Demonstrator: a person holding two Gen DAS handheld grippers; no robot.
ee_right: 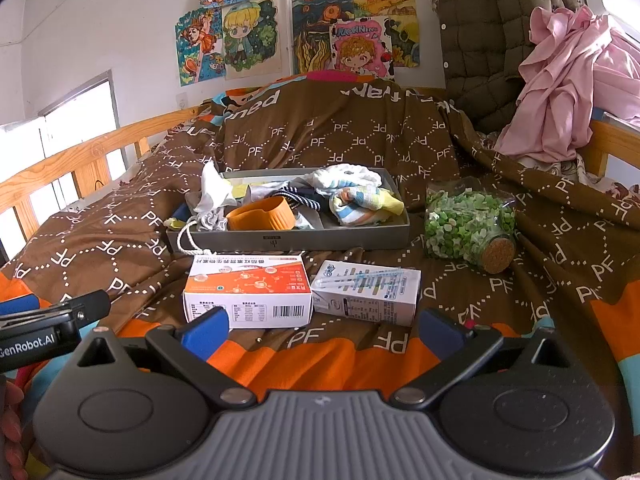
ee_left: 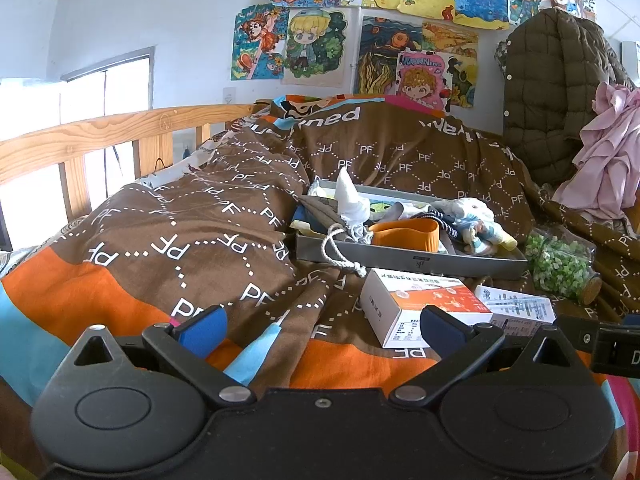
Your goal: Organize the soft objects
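Note:
A grey tray (ee_right: 288, 238) (ee_left: 400, 258) lies on the brown quilt and holds soft things: a white pouch with a cord (ee_right: 210, 196) (ee_left: 352, 196), an orange band (ee_right: 264, 214) (ee_left: 404, 232), striped socks (ee_right: 360, 204) and a small plush (ee_left: 476, 220). My left gripper (ee_left: 320, 330) is open and empty above the quilt, short of the tray. My right gripper (ee_right: 322, 330) is open and empty, just behind two boxes. The left gripper also shows at the left edge of the right wrist view (ee_right: 52, 312).
An orange-and-white box (ee_right: 248, 292) (ee_left: 420, 304) and a white box (ee_right: 366, 292) (ee_left: 516, 310) lie in front of the tray. A corked jar of green bits (ee_right: 468, 224) (ee_left: 560, 268) lies to the right. A pink garment (ee_right: 560, 80) and quilted coat (ee_right: 480, 40) hang behind. A wooden rail (ee_left: 100, 136) runs at left.

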